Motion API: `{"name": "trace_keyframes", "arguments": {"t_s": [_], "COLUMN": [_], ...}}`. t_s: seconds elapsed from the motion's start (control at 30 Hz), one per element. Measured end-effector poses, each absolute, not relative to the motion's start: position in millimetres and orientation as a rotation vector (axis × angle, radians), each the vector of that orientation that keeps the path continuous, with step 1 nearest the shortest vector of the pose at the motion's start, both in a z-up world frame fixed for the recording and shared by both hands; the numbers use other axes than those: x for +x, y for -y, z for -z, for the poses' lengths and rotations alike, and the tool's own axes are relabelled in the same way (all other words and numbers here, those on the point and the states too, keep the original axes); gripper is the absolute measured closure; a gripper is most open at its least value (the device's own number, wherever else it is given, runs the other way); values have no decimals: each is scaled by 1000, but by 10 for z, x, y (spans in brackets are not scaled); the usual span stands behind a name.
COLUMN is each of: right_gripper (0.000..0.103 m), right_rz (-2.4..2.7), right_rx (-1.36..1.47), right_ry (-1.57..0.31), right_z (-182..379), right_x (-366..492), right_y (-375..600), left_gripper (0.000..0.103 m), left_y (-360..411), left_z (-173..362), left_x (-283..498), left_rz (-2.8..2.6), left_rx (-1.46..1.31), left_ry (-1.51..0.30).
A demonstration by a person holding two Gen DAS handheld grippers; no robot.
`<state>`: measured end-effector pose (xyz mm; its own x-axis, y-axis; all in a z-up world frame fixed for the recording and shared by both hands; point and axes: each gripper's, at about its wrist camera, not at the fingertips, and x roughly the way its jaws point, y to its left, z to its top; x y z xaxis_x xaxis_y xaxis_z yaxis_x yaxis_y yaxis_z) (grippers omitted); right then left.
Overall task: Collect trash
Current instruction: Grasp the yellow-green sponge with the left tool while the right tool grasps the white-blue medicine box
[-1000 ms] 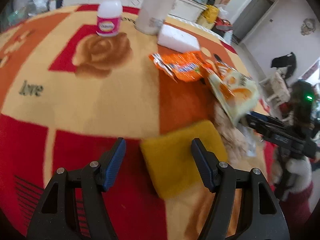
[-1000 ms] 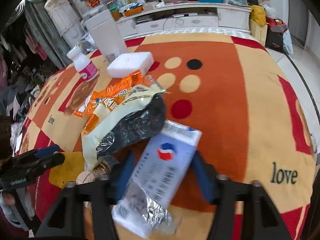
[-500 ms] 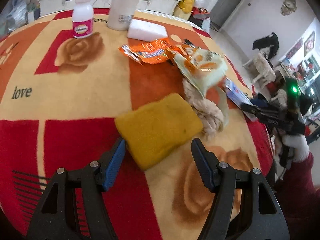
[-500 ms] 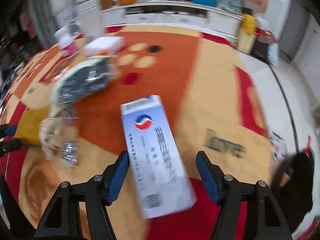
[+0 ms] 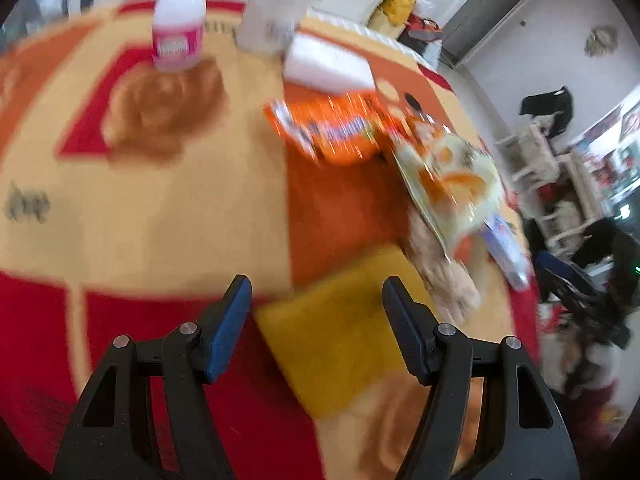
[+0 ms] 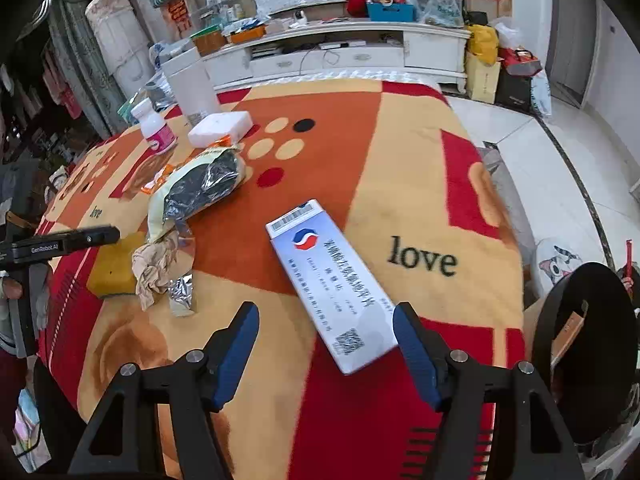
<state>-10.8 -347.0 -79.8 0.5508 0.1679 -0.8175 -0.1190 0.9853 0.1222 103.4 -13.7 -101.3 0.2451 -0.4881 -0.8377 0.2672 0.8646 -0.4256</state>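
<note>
A round table covered with a red, orange and cream patterned blanket (image 6: pixel 404 184) is shown littered with rubbish. In the right wrist view, a flat pale-blue cardboard box with a red-and-blue logo and a barcode (image 6: pixel 334 284) is seen lying on the blanket, its near end between the blue-padded fingers of the right gripper (image 6: pixel 326 346). Those fingers are spread; a gap is visible on the left side, while on the right the pad is so close to the box corner that contact cannot be ruled out. The box appears to be resting on the table, not lifted.

In the blurred left wrist view, the left gripper (image 5: pixel 316 320) is held above a yellow rectangular sponge (image 5: pixel 340 332), its fingers spread and nothing pinched.

Further back, a pile is seen: a cream and black foil snack bag (image 6: pixel 200 188), an orange crisp packet (image 5: pixel 332 132), a crumpled beige paper wad (image 6: pixel 154 264) and a scrap of silver foil (image 6: pixel 182 292). A black round bin (image 6: pixel 584 348) is visible at the table's right edge.

The step in hand is judged to be the collecting of the box. For the next move, the right fingers would need to be closed on the box sides, and the box carried across to the bin.
</note>
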Motion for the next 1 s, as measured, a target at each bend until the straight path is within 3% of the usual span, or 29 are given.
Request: {"name": "trace_keyframes", "arguments": {"t_s": [0.33,0.57,0.63,1.0], "right_gripper": [34,33,32,28], "right_rz": [-178,-254,-256,-264], "right_rx": [72,-93,-138,-167], "right_ry": [-970,-990,-990,-1021], "right_z": [928,1075,1112,1238], "right_x": [50,194,240,414], "right_y": [3566,3334,3279,3242], "left_gripper": [36,35,31,31], "left_y": [40,229,342,744], "left_z": [995,625,590,859], "left_x": [249,147,158,588], "left_rz": [615,539,563,636], "left_rx": [-268,59,173,367], "left_ry": [-1259,-1036,-1000,-1059]}}
